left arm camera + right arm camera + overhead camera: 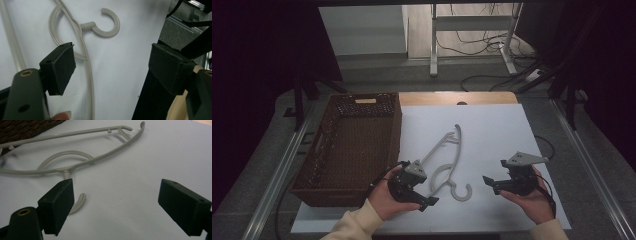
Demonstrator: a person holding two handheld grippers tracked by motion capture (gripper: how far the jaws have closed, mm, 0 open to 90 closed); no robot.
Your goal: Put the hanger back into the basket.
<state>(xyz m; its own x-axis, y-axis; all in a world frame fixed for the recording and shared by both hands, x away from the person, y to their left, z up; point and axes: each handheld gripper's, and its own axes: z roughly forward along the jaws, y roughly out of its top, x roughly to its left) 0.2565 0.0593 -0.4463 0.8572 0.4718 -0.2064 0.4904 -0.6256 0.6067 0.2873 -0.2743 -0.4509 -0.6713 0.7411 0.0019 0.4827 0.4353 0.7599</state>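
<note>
Nothing gripped yet. Lying flat on the white table top (492, 135), between both tools and just right of the brown wicker basket (347, 145): a grey plastic clothes hanger (447, 160), hook end toward the person. Left gripper (424, 202) close beside the hanger's shoulder, jaws spread wide and empty; hook (106, 25) plainly ahead of its pads. Right gripper (489, 181) a little apart, likewise wide open, empty (hook curling just behind one pad (58, 205)). Basket empty. Seemingly all left to do: closing in, grasping, lifting, presumably into the basket.
</note>
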